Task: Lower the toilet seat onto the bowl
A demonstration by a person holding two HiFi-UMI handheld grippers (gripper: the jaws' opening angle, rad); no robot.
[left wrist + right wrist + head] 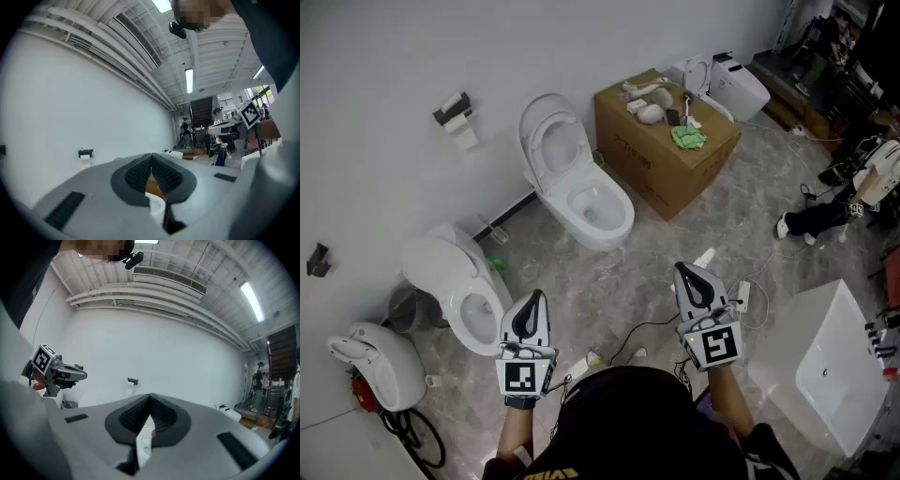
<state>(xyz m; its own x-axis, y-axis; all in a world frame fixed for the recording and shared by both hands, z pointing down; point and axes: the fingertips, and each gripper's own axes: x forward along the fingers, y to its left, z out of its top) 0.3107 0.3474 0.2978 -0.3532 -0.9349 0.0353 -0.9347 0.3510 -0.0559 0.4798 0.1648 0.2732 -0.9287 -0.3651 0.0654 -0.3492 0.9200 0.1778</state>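
A white toilet [598, 208] stands against the wall at the middle of the head view, its seat [555, 142] and lid raised upright against the tank. Both grippers hang low in that view, well short of the toilet and apart from it. My left gripper [535, 296] is shut, its dark pads meeting at the tip [151, 156] with nothing between them. My right gripper [681, 268] is shut too, and its pads [150, 397] hold nothing. Both point level toward the wall.
A second toilet [455, 281] sits at the left, lid tilted up. A cardboard box [666, 141] with small items stands right of the middle toilet, a third toilet [727, 84] behind it. A white basin [834, 366] lies at the right. A paper holder [455, 112] hangs on the wall; cables cross the floor.
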